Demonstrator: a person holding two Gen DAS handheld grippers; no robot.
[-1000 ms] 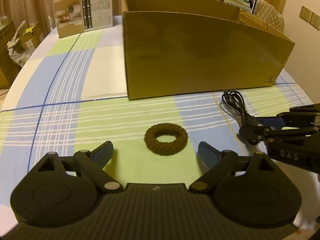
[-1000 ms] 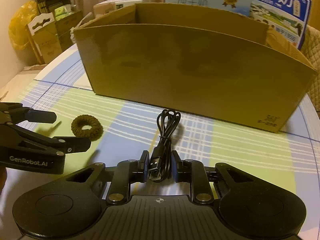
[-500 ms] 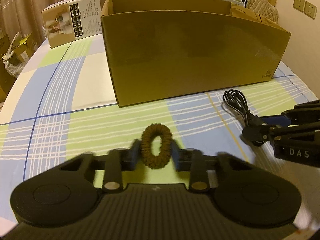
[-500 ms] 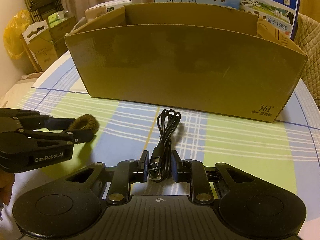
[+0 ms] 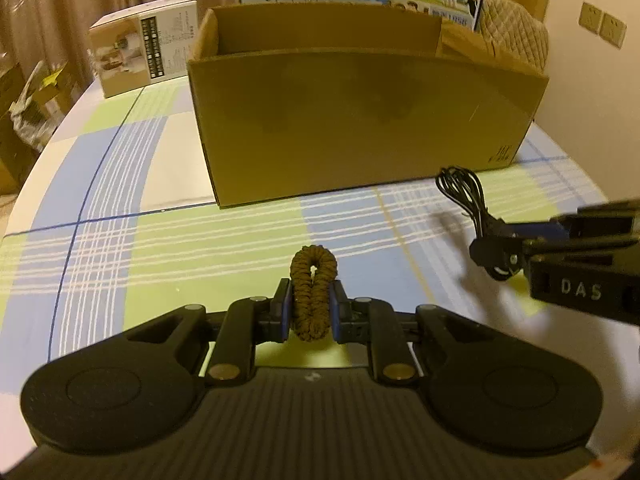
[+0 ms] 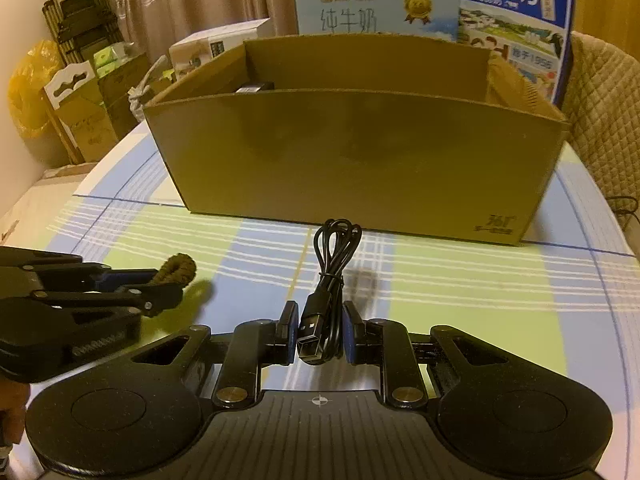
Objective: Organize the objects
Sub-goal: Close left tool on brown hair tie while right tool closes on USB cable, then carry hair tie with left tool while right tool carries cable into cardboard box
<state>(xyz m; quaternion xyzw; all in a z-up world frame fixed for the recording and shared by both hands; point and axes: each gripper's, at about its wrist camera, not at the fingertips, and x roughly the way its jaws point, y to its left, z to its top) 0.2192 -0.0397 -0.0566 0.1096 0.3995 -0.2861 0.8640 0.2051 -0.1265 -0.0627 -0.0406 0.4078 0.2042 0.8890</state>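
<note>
My left gripper (image 5: 310, 312) is shut on a brown braided hair tie (image 5: 313, 292), squeezed flat and held above the checked tablecloth; it also shows in the right wrist view (image 6: 176, 269). My right gripper (image 6: 318, 332) is shut on a coiled black USB cable (image 6: 334, 256), held above the cloth; the cable also shows in the left wrist view (image 5: 464, 192). An open brown cardboard box (image 5: 360, 120) stands just beyond both grippers; it also shows in the right wrist view (image 6: 352, 160), with a dark item (image 6: 254, 88) inside at its left end.
A white product box (image 5: 146, 54) stands at the table's far left. Blue milk cartons (image 6: 512, 20) stand behind the cardboard box. A quilted chair (image 6: 600, 112) is at the right. Cartons and a yellow bag (image 6: 28, 92) lie off the table's left edge.
My left gripper closed on the hair tie, squeezed it flat and lifted it. My right gripper kept hold of the cable and rose with it. Both views now look higher over the box.
</note>
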